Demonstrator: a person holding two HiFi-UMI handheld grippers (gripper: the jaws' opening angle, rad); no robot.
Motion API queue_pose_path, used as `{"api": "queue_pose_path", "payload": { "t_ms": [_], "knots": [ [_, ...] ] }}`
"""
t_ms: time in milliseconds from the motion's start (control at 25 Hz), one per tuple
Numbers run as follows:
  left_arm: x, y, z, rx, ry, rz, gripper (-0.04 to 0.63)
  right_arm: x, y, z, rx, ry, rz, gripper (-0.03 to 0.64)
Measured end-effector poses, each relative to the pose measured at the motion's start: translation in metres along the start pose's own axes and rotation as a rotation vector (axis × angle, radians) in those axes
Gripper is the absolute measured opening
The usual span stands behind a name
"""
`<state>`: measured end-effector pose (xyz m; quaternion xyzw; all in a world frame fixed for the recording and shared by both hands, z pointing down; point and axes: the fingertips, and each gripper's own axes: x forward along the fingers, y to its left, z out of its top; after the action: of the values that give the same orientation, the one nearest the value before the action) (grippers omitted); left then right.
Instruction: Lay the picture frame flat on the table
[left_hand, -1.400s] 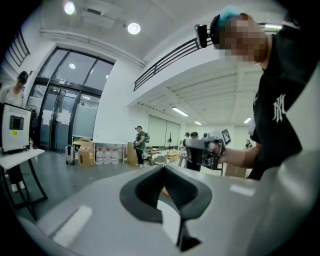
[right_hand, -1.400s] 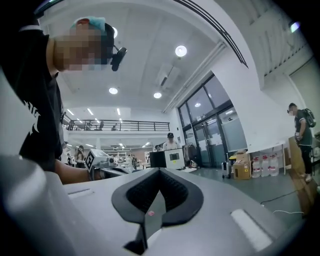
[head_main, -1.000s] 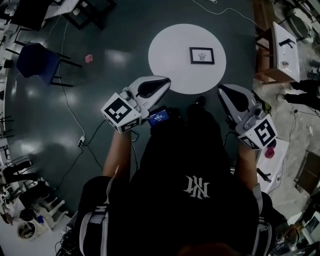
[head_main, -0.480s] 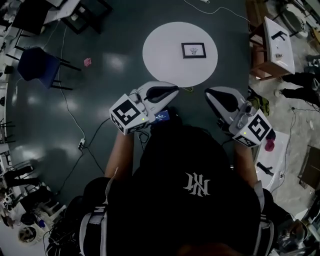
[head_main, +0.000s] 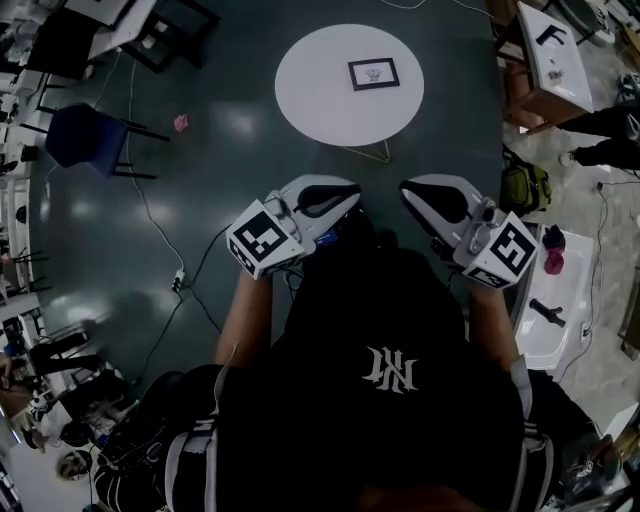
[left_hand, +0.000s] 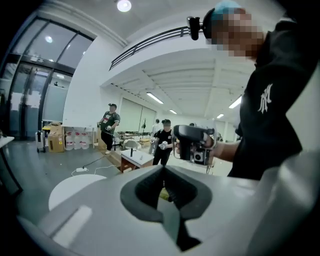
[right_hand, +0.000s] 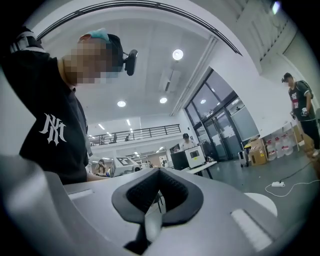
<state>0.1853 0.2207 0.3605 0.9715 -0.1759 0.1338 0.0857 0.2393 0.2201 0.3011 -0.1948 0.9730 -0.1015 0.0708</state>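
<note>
Both claws are shut and empty: in each gripper view the dark pads meet along one seam with nothing between them. The left gripper and right gripper are held level in front of the person's chest. Their tips are turned toward each other and stand a little apart, so the left gripper view looks straight at the right claw in its hand.

Ahead of both tips, well apart from them across bare dark floor, stands the round white table. The picture frame is on the table, toward the side of the right claw, and seems to lie flat with its face up.

A power strip on its cable lies on the floor out to the left claw's side, with a blue chair farther off. A green bag sits just outward of the right claw.
</note>
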Motion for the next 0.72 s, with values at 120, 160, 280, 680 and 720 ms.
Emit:
{"api": "queue_pose_path", "payload": {
  "t_ms": [120, 160, 280, 680, 720],
  "knots": [
    [0.001, -0.019, -0.008, -0.012, 0.012, 0.007, 0.003, -0.014, 0.009, -0.012, 0.021, -0.004, 0.007, 0.000],
    [0.000, -0.024, -0.010, -0.022, 0.009, 0.008, 0.003, -0.017, 0.012, -0.016, 0.027, -0.003, 0.010, 0.000],
    [-0.001, -0.035, -0.017, -0.037, 0.013, 0.010, 0.003, -0.022, 0.019, -0.025, 0.039, -0.002, 0.021, 0.000],
    [-0.002, -0.031, -0.011, -0.004, -0.011, -0.023, 0.003, -0.016, 0.027, -0.023, 0.017, 0.019, 0.007, 0.000],
    [-0.005, -0.027, -0.009, -0.015, -0.029, -0.025, 0.003, -0.012, 0.027, -0.022, 0.013, 0.024, 0.012, 0.000]
  ]
}}
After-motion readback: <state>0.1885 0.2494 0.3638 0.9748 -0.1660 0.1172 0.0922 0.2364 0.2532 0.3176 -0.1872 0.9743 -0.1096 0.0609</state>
